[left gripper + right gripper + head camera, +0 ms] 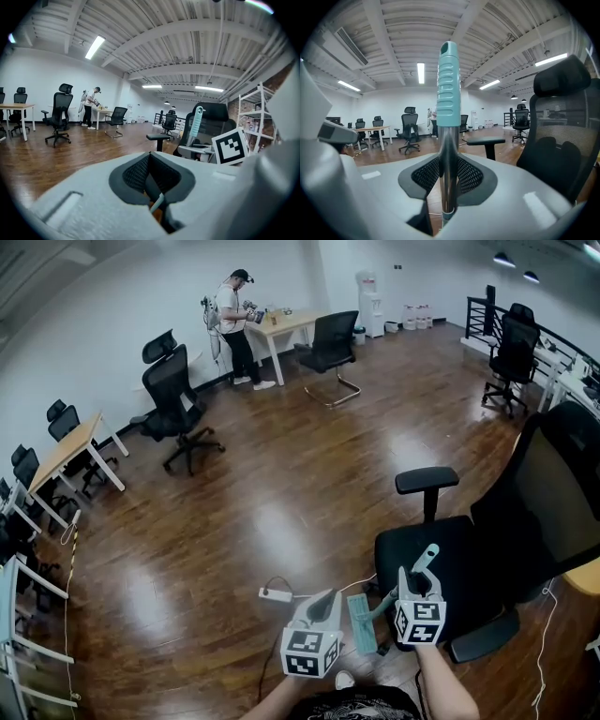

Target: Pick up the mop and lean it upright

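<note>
Jaws of the right gripper point(449, 174) are clamped on the bare metal pole of the mop point(448, 84), one black pad on each side, just under the ribbed teal grip; the grip stands upright above the jaws; below them the pole drops out of the right gripper view, so its lower end cannot be seen there.

Jaws of the left gripper point(150, 171) stand together at the tips with nothing between the pads; a thin pale strip shows through the slit beneath them, too small to identify.

From the left gripper view the teal grip rises beside the right gripper's marker cube point(229, 146); the pole under it is hidden behind that cube.

Seen from the head view, the pole slants from the right gripper point(419, 585) down to the flat teal mop head point(361, 622); this lies on the wooden floor point(281, 474) between the two grippers, just beside the left gripper point(319, 606); both forearms point(441, 685) are cut off by the lower edge.

Black office chair point(487, 559): just right of the right gripper; its base is largely hidden under the seat.

White power strip point(275, 594): on the floor near the left gripper; its cable passes out of sight behind the grippers.

Far off, a person point(234, 320) stands at a tabletop point(291, 322); the items on it are too small to tell.
</note>
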{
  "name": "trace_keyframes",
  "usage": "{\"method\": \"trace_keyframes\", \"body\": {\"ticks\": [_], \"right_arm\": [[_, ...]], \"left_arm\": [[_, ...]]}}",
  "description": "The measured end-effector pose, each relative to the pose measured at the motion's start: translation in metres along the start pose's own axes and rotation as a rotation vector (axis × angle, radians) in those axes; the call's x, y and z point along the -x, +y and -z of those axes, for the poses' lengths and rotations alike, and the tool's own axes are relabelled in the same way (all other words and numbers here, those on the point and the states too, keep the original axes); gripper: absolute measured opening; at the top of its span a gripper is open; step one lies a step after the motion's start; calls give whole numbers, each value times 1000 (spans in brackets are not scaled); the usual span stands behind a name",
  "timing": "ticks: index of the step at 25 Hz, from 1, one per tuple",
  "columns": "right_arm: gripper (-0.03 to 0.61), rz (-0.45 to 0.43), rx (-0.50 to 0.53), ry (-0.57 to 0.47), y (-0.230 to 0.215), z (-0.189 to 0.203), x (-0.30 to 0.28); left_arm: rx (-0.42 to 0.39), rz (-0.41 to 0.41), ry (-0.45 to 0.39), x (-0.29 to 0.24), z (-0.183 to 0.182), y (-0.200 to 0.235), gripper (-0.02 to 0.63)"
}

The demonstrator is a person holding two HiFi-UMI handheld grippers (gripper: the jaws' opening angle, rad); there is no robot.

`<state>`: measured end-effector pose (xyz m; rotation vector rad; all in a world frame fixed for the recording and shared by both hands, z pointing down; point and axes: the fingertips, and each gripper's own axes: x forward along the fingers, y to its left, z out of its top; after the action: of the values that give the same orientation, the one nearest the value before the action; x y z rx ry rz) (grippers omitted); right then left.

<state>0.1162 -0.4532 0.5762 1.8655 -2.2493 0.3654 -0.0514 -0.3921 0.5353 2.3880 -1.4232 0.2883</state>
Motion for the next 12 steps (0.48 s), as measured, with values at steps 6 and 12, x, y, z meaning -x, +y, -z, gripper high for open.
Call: {"method": "trace_keyframes", "body": {"ticks": [6,12], "right_arm": [[152,31,-18,-1,-20,2,3],[160,29,-4,13,-12,5,9]], "left_arm": [[-10,17,-10,-1,-5,-7,3],[-19,32,-9,-1,-4,-14,3]]}}
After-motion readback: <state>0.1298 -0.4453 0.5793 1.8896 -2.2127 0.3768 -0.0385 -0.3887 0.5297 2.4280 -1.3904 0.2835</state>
